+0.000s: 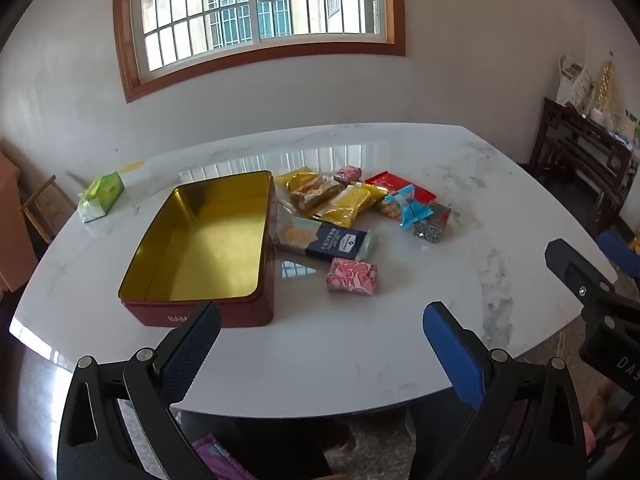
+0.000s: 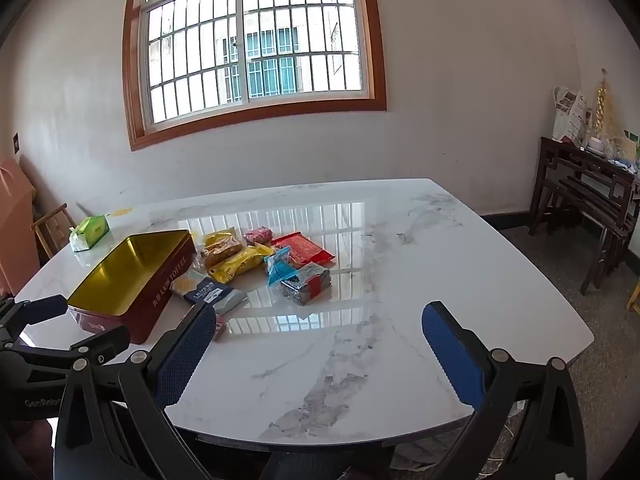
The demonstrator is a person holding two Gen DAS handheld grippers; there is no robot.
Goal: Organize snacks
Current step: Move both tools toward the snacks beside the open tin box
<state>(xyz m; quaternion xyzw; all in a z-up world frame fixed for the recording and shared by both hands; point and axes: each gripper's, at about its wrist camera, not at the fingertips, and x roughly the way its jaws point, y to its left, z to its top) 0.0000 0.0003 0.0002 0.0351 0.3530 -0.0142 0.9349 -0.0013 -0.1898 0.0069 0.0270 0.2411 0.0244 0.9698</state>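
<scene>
An open red tin [image 1: 208, 312] with a gold inside stands empty on the white marble table [image 1: 360, 360]; it also shows in the right wrist view [image 2: 160, 300]. To its right lie several snacks: a pink packet [image 1: 352, 276], a navy packet [image 1: 336, 242], yellow packets [image 1: 348, 200], a blue packet [image 1: 410, 208], a red packet [image 1: 396, 184] and a dark packet [image 1: 432, 226]. My left gripper [image 1: 320, 340] is open and empty near the table's front edge. My right gripper [image 2: 320, 340] is open and empty, further right.
A green tissue pack [image 1: 100, 196] lies at the table's far left. A dark wooden shelf [image 2: 588, 208] stands by the right wall. A wooden chair [image 1: 44, 208] stands left of the table. A window is on the far wall.
</scene>
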